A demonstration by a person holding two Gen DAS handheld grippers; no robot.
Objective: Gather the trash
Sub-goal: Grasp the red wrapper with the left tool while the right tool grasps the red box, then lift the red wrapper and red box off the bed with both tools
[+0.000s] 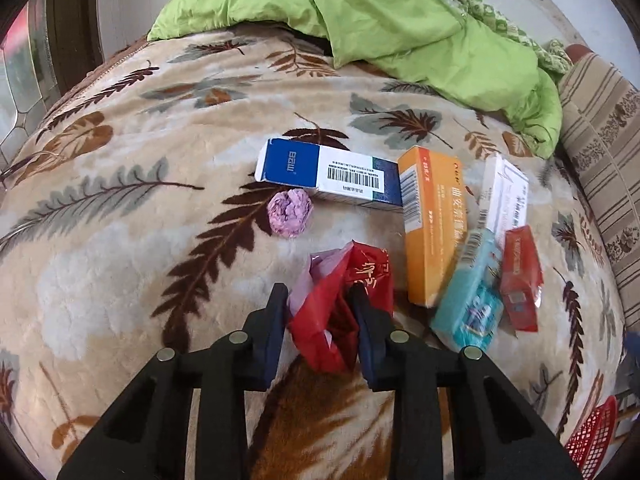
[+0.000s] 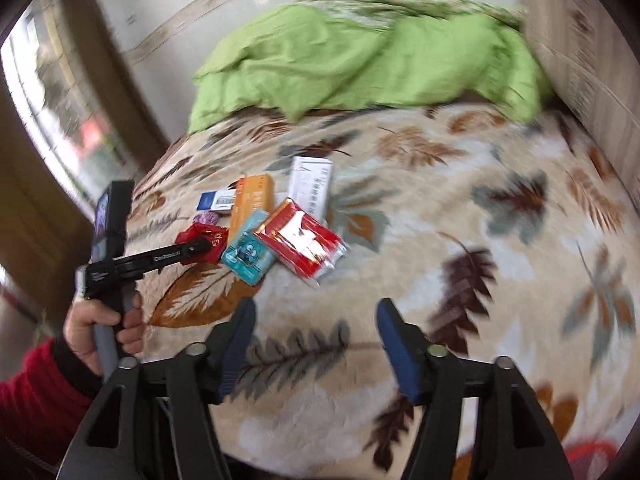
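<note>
Trash lies on a leaf-patterned blanket (image 1: 120, 240). My left gripper (image 1: 318, 296) is shut on a crumpled red plastic wrapper (image 1: 340, 312); the wrapper also shows in the right wrist view (image 2: 200, 238). Beyond it lie a pink paper ball (image 1: 289, 213), a blue-and-white box (image 1: 328, 176), an orange box (image 1: 430, 224), a teal box (image 1: 472, 292), a red packet (image 1: 520, 276) and a white box (image 1: 504, 196). My right gripper (image 2: 316, 312) is open and empty above bare blanket, right of the pile. The red packet (image 2: 304, 240) and teal box (image 2: 248, 254) lie ahead to its left.
A green quilt (image 1: 400, 20) is bunched at the far end of the bed. A striped cushion (image 1: 600, 128) lines the right side. A red mesh basket (image 1: 592, 436) sits off the bed's near right corner. A window is at the left.
</note>
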